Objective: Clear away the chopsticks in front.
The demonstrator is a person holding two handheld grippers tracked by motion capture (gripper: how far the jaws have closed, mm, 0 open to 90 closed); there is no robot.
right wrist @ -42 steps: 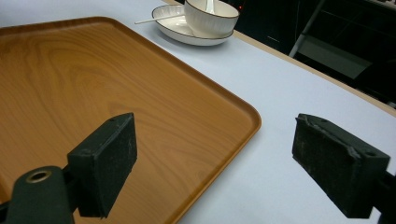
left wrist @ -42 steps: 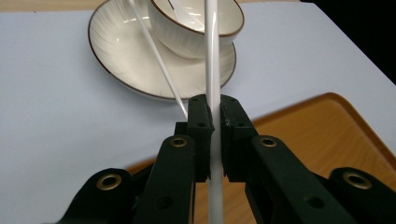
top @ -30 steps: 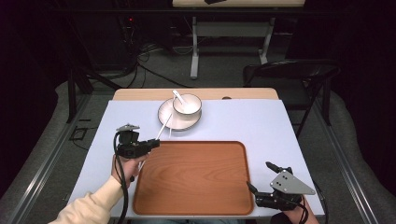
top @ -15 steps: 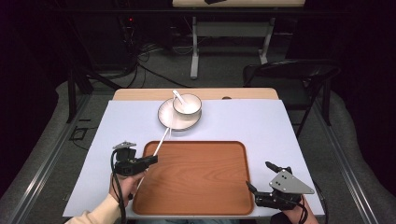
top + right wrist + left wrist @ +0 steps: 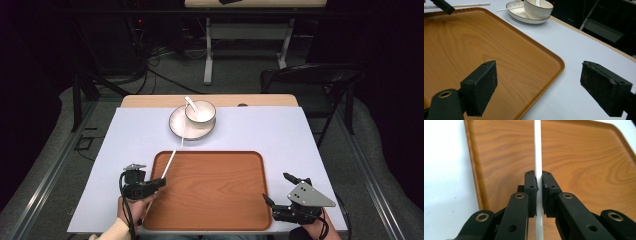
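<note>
Long thin white chopstick (image 5: 169, 165) is clamped in the left hand-held gripper (image 5: 159, 182), its long axis running from the wooden rectangular tray's (image 5: 235, 210) left rim up toward the white round plate (image 5: 177, 129) and white bowl (image 5: 201, 111) on the bench. Right hand-held gripper (image 5: 279, 189) sits wide apart and empty at the tray's right near corner, well apart from the stick, so the left hand is the nearer one.

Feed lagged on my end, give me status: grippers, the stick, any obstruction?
Left gripper shut on white chopstick, above tray's left edge. Right gripper open, holding nothing, at tray's near right corner. Bowl on plate beyond tray; nothing blocking.
</note>
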